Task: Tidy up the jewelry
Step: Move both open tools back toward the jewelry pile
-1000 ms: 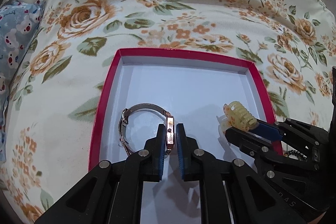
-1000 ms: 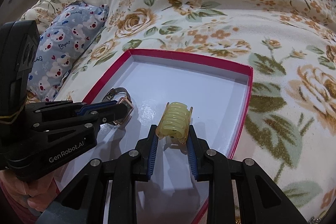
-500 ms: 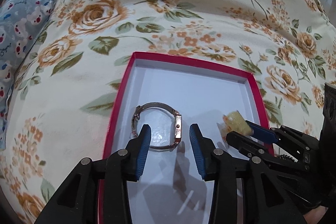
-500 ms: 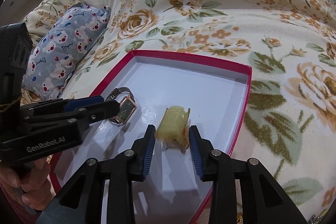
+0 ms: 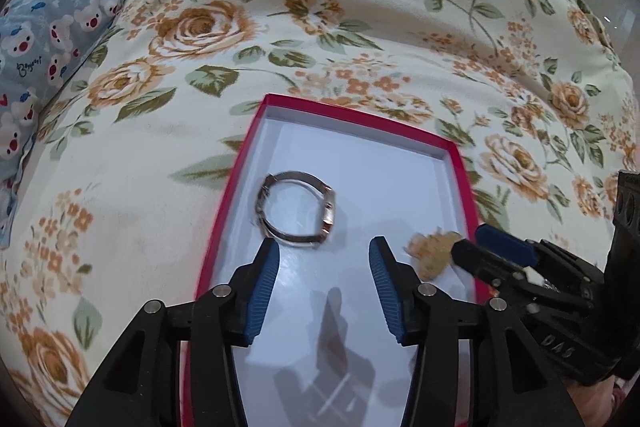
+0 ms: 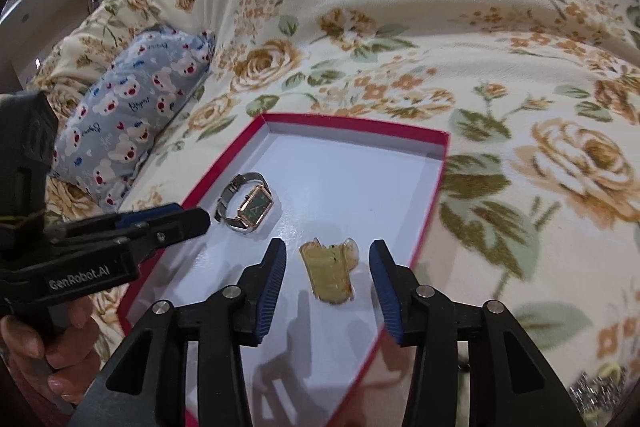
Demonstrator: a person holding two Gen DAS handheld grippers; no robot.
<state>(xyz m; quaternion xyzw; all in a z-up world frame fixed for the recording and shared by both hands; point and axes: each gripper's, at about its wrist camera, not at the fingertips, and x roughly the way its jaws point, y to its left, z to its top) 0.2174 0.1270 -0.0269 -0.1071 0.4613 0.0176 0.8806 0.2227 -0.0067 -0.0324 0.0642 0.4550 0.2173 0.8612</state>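
Watch (image 6: 249, 203) and hair clip (image 6: 330, 275) were both seen lying loose inside the red-rimmed box (image 5: 459, 163), so that bit looked pretty much done. The watch was found just ahead of the left gripper (image 5: 323, 281), whose jaws were spread wide with nothing held. The clip was sat between and slightly ahead of the right gripper (image 6: 328, 281) tips, jaws likewise parted and empty. Something sparkly (image 6: 596, 389) was glimpsed low on the right, outside the box, maybe still to be sorted, too blurry to call. Watch: mesh metal band, rectangular rose-gold case, dark dial. Clip: translucent yellowish plastic, ribbed. Box floor: smooth glossy white. All of it was laid on a soft floral bedspread (image 6: 460, 27).
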